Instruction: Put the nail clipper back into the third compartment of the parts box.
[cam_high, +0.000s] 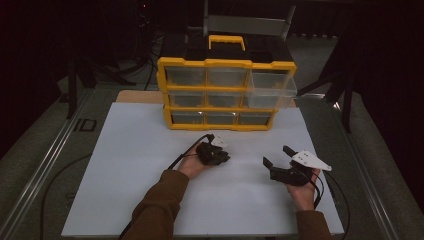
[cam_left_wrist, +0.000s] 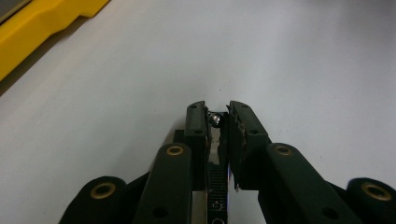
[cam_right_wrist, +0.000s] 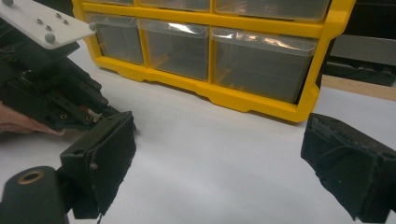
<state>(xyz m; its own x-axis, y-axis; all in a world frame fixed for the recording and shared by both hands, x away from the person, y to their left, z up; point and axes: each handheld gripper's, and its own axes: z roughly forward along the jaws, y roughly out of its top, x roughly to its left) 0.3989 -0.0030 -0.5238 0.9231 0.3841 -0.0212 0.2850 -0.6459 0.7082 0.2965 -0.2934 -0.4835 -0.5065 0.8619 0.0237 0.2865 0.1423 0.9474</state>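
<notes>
While the left black two-jaw gripper (cam_high: 214, 152) rests low on the white board, its jaws stand nearly closed, a narrow slit between them, pinching a small silvery screw-like metal piece (cam_left_wrist: 215, 118) near the tips; what the piece is exactly cannot be told. That gripper sits just left of the board's centre, at about 6 o'clock from the yellow plastic organiser cabinet with clear drawers (cam_high: 226, 93).

The right black two-jaw gripper (cam_high: 278, 161) is at 3 o'clock from the left one, near but apart. Its jaws gape wide with nothing between them, tips pointing toward 11 o'clock. It hovers or rests low; contact with the board cannot be told.

The clear top-right drawer (cam_high: 272, 85) is pulled out of the cabinet; the others sit flush. The flat white table board (cam_high: 150, 200) lies on a darker bench with metal rails (cam_high: 45, 165). Beyond, at 12 o'clock, the room is dark.
</notes>
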